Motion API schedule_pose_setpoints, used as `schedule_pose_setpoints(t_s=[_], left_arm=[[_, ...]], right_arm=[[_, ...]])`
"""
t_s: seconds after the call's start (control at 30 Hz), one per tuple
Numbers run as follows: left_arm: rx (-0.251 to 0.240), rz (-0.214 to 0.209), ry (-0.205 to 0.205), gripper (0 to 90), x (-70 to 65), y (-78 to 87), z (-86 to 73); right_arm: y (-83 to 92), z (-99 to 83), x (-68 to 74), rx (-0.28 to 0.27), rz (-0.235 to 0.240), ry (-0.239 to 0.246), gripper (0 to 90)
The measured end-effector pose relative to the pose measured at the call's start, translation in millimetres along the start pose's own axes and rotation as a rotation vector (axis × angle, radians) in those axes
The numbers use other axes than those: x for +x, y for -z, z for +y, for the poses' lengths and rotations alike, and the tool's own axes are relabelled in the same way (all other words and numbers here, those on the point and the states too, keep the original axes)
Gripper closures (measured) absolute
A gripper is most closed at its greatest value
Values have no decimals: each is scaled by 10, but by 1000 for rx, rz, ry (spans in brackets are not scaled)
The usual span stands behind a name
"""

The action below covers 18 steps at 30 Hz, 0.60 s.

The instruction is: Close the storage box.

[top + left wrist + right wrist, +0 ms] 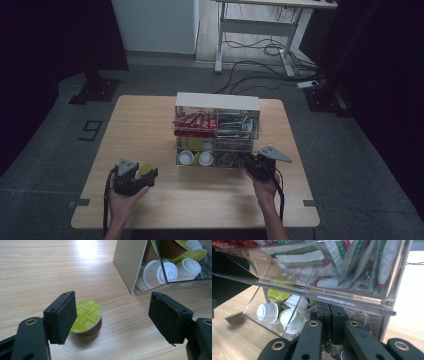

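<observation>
— Acrylic organizer [218,131] stood mid-table [150,130]; what looked risky?

— Two things. The coffee capsule [87,317] lay tipped on its side on the bare wood, green foil lid facing the left gripper [117,315]. It was round, so a one-sided nudge could probably roll it away. On the other side, the right gripper [329,322] was pushed into the organizer's lower right bin among clear wrappers; a pull could drag the light organizer across the table or spill packets, I judged.

— State of the left fingers?

— Wide apart, holding nothing. The capsule sat just beside the inner face of one finger [61,317], possibly touching; the other stood well clear.

— And the right?

— Fingers [338,322] pressed together, pads nearly meeting. Whether a wrapper was pinched between them, I couldn't tell; crinkled plastic crowded the tips.

— Where else were capsules?

— White and green ones [284,315] piled in the lower left bin, near the loose one.
</observation>
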<state>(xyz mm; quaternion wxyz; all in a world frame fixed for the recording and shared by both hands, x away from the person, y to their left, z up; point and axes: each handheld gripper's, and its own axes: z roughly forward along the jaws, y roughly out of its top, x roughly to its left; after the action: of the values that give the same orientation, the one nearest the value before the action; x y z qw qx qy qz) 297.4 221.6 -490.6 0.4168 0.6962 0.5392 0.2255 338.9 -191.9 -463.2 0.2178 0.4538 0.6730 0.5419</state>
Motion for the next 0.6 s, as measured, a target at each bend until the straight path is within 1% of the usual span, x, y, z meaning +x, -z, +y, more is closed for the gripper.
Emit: schedule_pose_setpoints(t_s=[0.17, 0.4, 0.6], left_arm=[[1, -1, -3, 230, -4, 8, 1], [-5, 6, 6, 232, 27, 37, 4], [0, 8, 4, 235, 24, 37, -1]], right_arm=[[7, -23, 24, 5, 2, 6, 871], [87, -58, 29, 3, 3, -10, 871], [110, -91, 57, 12, 6, -3, 875]])
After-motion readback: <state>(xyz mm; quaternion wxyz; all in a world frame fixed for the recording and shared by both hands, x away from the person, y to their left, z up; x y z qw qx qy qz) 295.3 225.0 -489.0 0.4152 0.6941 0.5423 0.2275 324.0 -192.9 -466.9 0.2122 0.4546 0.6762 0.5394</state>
